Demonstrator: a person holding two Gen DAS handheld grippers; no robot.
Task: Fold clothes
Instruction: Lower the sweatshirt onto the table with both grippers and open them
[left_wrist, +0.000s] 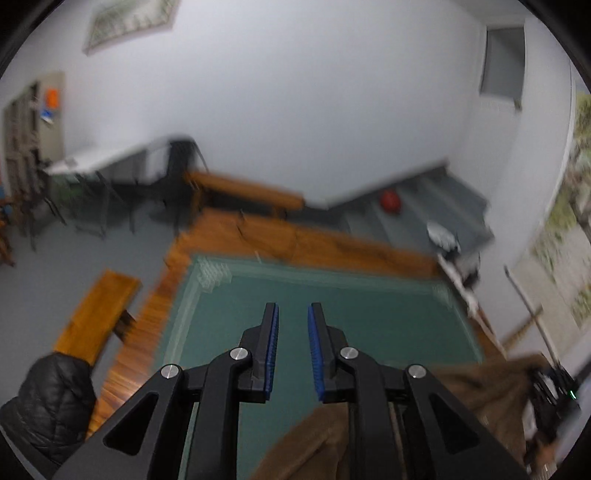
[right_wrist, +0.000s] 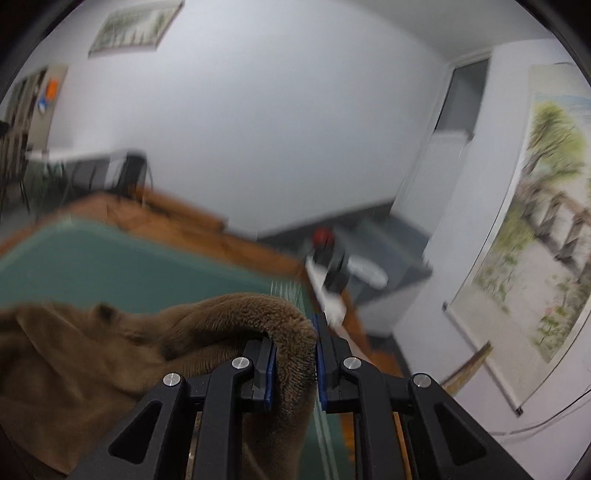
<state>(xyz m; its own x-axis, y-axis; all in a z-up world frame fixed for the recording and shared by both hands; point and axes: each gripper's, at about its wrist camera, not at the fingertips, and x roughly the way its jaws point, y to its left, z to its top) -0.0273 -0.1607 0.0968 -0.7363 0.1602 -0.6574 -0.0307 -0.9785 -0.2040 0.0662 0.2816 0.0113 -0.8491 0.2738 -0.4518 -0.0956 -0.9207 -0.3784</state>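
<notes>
- Right wrist view: right gripper (right_wrist: 294, 363) has its blue-padded jaws closed down on a thick fold of the brown fleece garment (right_wrist: 122, 350). Pile fills the gap between the pads, fabric runs over the left fingertip.
- Rest of the garment trails left and down from that grip, draped loose and bunched; lower part drops below the jaws out of frame.
- Under it, the green mat (right_wrist: 122, 266) on the orange-brown wooden table (right_wrist: 236, 243).
- Left wrist view: left gripper (left_wrist: 293, 350) shows a narrow gap between its pads, jaws nearly closed, nothing visible between the fingertips.
- Brown fleece sits beneath the left gripper's body at bottom right, spreading right toward the other gripper at the frame edge. Whether any of it is pinched deeper in the left jaws, can't tell.
- Black quilted jacket (left_wrist: 51, 402) at lower left, off the mat, well apart from the fleece.
- Both views motion-blurred.
</notes>
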